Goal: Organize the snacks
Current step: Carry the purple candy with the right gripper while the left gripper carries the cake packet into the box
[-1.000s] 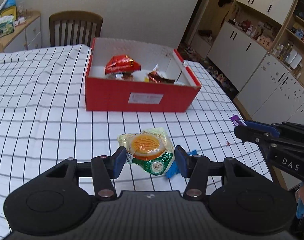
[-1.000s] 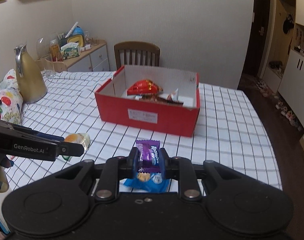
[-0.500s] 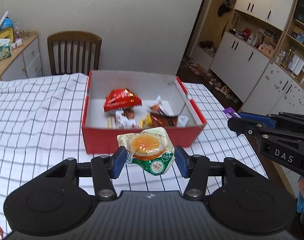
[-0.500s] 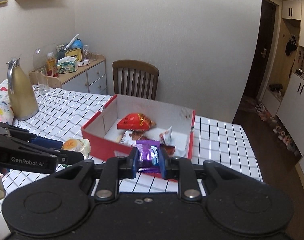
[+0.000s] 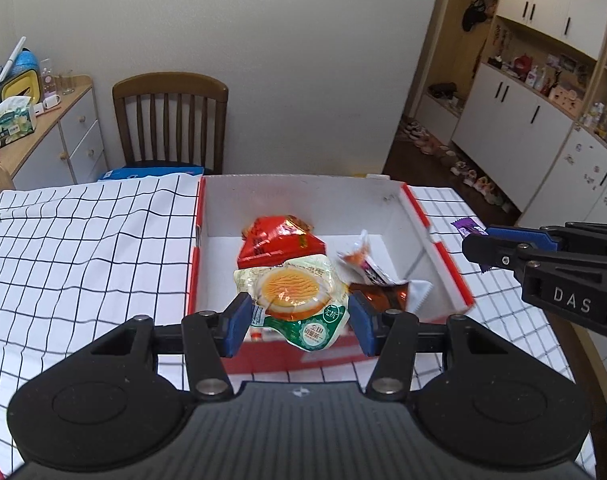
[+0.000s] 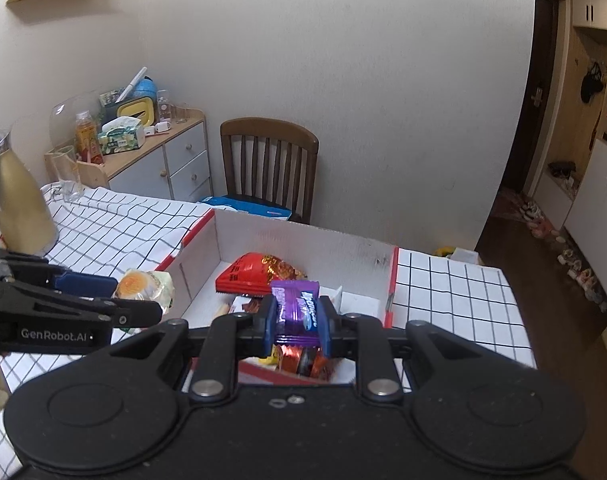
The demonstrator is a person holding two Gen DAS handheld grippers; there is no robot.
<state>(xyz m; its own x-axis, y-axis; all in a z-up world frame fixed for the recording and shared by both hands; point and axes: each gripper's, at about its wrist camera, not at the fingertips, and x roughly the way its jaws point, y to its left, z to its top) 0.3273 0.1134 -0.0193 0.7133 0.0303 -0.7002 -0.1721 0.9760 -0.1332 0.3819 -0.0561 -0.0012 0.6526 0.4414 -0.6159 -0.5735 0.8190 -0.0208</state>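
**Grippers, 2, both loaded, over snack box**

Left gripper (image 5: 299, 312): jaws about half apart, clamped on the green-and-orange pastry pack (image 5: 297, 298). Right gripper (image 6: 297, 322): jaws nearly together, pinching the purple candy bar (image 6: 295, 306).

Change: a second ago both packs hung over the checked tablecloth (image 5: 83, 240), short of the red box (image 5: 435, 240); both now sit above its open interior. Judged: transport done, release pending.

Position: box floor at 12 o'clock from each tool, red foil bag (image 5: 279, 240) just beyond the pastry.
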